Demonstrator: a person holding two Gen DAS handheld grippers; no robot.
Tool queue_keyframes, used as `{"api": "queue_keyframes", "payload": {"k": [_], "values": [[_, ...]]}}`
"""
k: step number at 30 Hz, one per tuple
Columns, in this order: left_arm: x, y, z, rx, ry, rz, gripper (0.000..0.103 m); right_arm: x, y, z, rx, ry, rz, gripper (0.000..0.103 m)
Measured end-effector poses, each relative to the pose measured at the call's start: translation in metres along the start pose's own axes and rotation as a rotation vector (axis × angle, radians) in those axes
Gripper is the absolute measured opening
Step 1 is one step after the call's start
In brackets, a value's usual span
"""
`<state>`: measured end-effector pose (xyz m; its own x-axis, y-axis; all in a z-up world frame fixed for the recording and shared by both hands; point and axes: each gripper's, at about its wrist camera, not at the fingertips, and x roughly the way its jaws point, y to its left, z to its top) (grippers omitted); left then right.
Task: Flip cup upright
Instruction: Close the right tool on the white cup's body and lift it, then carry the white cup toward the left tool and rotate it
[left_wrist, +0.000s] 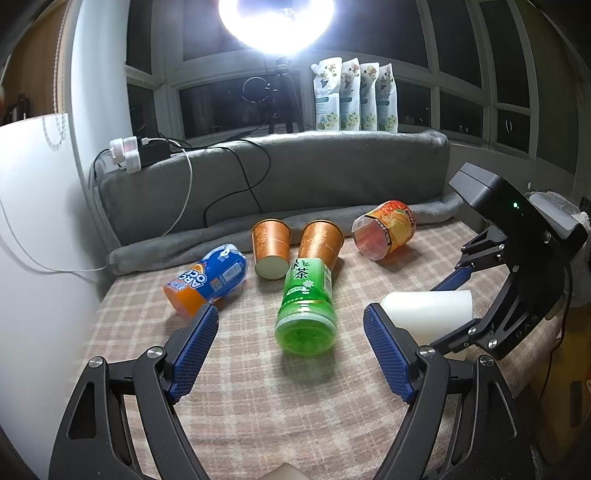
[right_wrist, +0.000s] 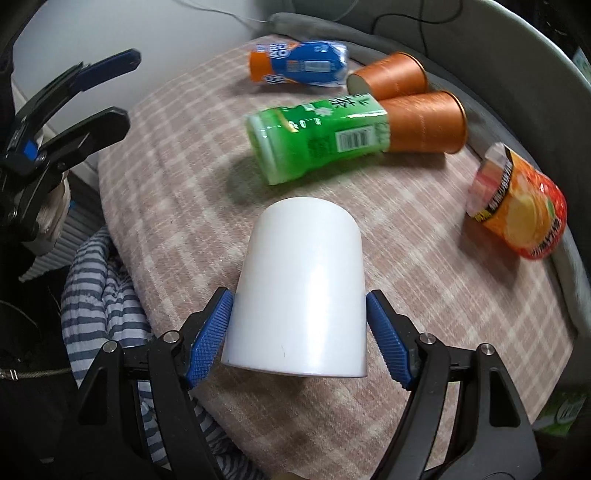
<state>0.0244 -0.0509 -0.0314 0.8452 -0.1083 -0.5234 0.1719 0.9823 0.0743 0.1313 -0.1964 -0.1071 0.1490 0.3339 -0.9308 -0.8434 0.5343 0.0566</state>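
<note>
A white cup (right_wrist: 301, 291) lies on its side on the checked cloth, its closed base pointing away from the right wrist camera. My right gripper (right_wrist: 299, 332) straddles it near the rim, both blue pads (right_wrist: 210, 336) against or very close to its sides. In the left wrist view the same white cup (left_wrist: 428, 308) lies at the right with the right gripper around it. My left gripper (left_wrist: 291, 350) is open and empty, low over the cloth, with a green tea bottle (left_wrist: 306, 306) lying between its fingers further ahead.
Two orange paper cups (left_wrist: 271, 243) (left_wrist: 319, 240), a blue-orange bottle (left_wrist: 207, 280) and an orange printed cup (left_wrist: 384, 230) lie on their sides. A grey blanket roll (left_wrist: 273, 177) borders the back. The cloth edge drops to striped fabric (right_wrist: 96, 295) at left.
</note>
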Motion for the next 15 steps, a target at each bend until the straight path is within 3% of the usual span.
{"api": "queue_keyframes", "payload": {"k": [9, 15], "values": [[0.003, -0.007, 0.0, 0.06, 0.023, -0.028, 0.081, -0.002, 0.005, -0.001, -0.01, -0.013, -0.018, 0.078], [0.007, -0.021, 0.005, 0.21, 0.043, -0.094, 0.081, -0.035, 0.0, -0.009, 0.047, -0.124, -0.014, 0.081]]}}
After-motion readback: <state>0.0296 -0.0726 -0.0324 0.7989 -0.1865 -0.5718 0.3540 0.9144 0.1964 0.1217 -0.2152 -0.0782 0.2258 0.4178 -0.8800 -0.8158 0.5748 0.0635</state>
